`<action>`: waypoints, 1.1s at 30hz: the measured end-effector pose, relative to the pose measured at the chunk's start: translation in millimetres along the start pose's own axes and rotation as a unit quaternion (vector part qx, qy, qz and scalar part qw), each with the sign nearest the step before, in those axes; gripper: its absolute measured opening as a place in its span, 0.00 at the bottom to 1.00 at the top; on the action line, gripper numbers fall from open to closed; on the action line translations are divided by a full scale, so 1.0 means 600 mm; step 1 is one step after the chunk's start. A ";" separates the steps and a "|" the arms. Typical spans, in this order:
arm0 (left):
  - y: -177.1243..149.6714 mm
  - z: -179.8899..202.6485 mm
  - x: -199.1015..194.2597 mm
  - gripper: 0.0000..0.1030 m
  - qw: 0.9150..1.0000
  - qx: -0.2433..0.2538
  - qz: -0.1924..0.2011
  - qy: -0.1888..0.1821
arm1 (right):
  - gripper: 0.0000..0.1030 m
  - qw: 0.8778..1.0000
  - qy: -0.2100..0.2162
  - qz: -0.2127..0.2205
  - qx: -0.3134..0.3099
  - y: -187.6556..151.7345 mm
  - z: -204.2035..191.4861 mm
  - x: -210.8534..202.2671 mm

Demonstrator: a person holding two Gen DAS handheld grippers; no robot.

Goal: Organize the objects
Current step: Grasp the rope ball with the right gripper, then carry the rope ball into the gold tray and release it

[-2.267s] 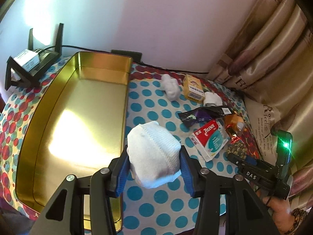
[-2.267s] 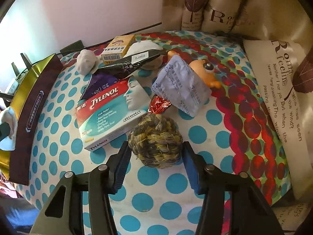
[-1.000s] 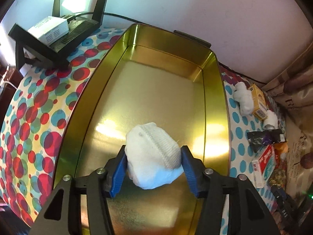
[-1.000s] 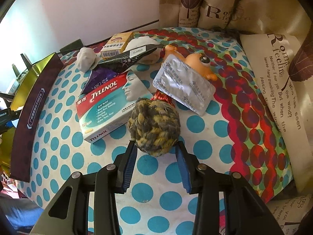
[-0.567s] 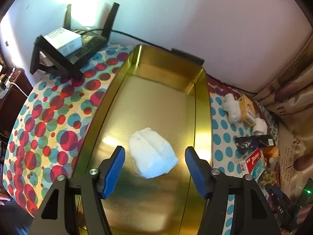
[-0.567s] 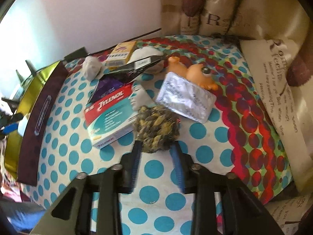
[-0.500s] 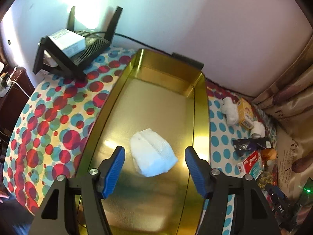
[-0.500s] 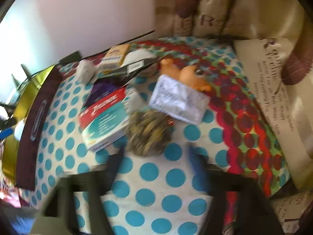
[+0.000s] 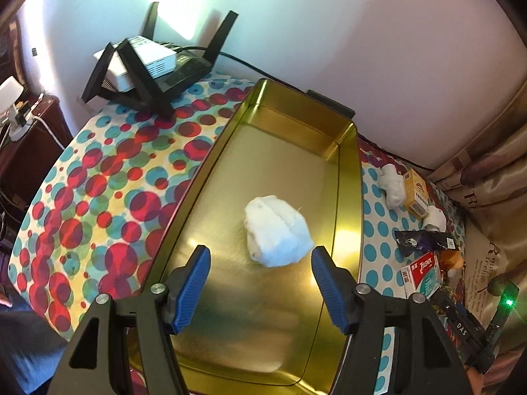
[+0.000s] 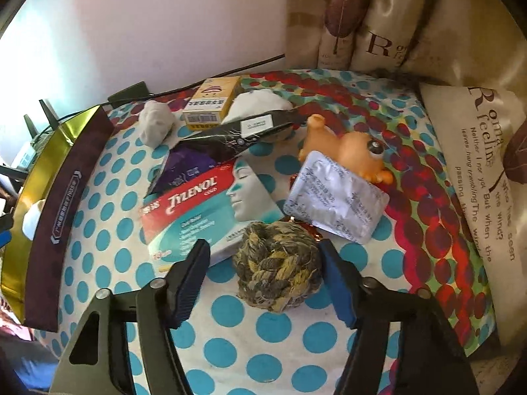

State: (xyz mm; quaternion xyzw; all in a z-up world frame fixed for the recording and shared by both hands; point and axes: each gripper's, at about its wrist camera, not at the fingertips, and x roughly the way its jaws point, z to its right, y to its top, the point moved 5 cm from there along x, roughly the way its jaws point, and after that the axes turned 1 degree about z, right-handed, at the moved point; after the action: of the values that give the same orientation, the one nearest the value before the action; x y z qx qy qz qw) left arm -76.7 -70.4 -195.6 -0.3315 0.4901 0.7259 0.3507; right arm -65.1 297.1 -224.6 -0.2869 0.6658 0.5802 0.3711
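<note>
White gauze, a soft crumpled wad [image 9: 278, 232], lies free on the floor of the gold tin tray [image 9: 349, 177], up at twelve o'clock from the left gripper [image 9: 260, 284]. Those blue ribbed pads [image 9: 194, 286] stand well apart and touch nothing; the wad sits ahead of the tips, nearer the right pad.

Over to the right gripper [image 10: 263, 279]: its jaws are closing around the rope ball [image 10: 278, 268], a knotted, braided lump of yellow and grey cord on the polka-dot cloth [image 10: 263, 362]. The right pad is at the ball's edge; a gap shows at the left pad.

At eleven o'clock from the ball lies a flat cardboard Tylenol box [image 10: 204, 210], at one o'clock a crinkly silver blister pack [image 10: 336, 200] leaning on a smooth orange rubber toy [image 10: 355, 146].
</note>
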 end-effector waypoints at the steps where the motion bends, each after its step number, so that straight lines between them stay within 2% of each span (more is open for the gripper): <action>1: -0.001 -0.003 -0.002 0.63 1.000 -0.001 0.001 0.000 | 0.49 1.000 -0.004 -0.001 0.000 0.000 0.004 0.000; 6: -0.002 -0.013 -0.014 0.63 1.000 -0.005 0.012 0.001 | 0.47 1.000 0.007 -0.010 0.014 -0.001 0.020 -0.007; 12: 0.003 -0.022 -0.029 0.63 1.000 -0.007 0.024 0.000 | 0.47 0.999 0.046 0.020 0.011 0.017 -0.009 -0.064; 18: 0.008 -0.041 -0.051 0.63 0.999 -0.012 0.043 0.003 | 0.47 0.988 0.139 0.043 -0.051 0.047 -0.135 -0.126; 23: 0.012 -0.072 -0.065 0.63 0.998 -0.026 0.053 0.011 | 0.47 0.965 0.224 0.031 -0.134 0.035 -0.273 -0.146; 28: 0.007 -0.118 -0.082 0.63 0.997 -0.052 0.060 0.021 | 0.47 0.944 0.259 0.004 -0.205 -0.007 -0.375 -0.136; 33: 0.003 -0.151 -0.094 0.63 0.995 -0.065 0.062 0.032 | 0.47 0.932 0.258 -0.027 -0.252 -0.044 -0.437 -0.097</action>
State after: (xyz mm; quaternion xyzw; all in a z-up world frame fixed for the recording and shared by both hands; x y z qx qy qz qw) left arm -35.5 -166.6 -175.1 -0.3453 0.4722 0.7658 0.2671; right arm -53.4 31.3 -178.0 -0.5284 0.5626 0.6248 0.1176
